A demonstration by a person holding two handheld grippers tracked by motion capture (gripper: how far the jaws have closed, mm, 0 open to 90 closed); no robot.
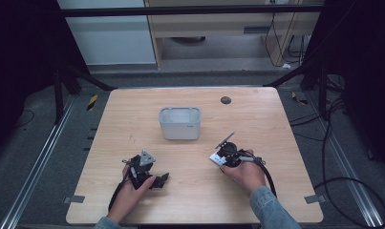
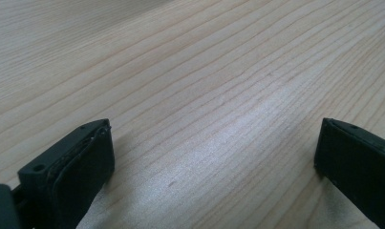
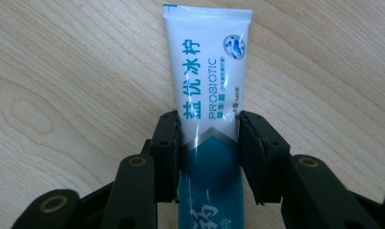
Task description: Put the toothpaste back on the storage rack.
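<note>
White-and-teal plastic toothpaste tube (image 3: 207,95) lies flat on the light wooden table (image 1: 190,167), right of centre, its middle pinched, apparently firmly, by the right gripper (image 3: 208,143). The left gripper (image 2: 214,157), nearer and left, stands spread wide.

I am reading the white and teal tube (image 3: 207,95) in the right gripper view: large teal Chinese characters, 益优冰柠, are running along it, with grey "PROBIOTIC" just beside them. Smaller grey print next to that word is staying too fine for me to read.
</note>
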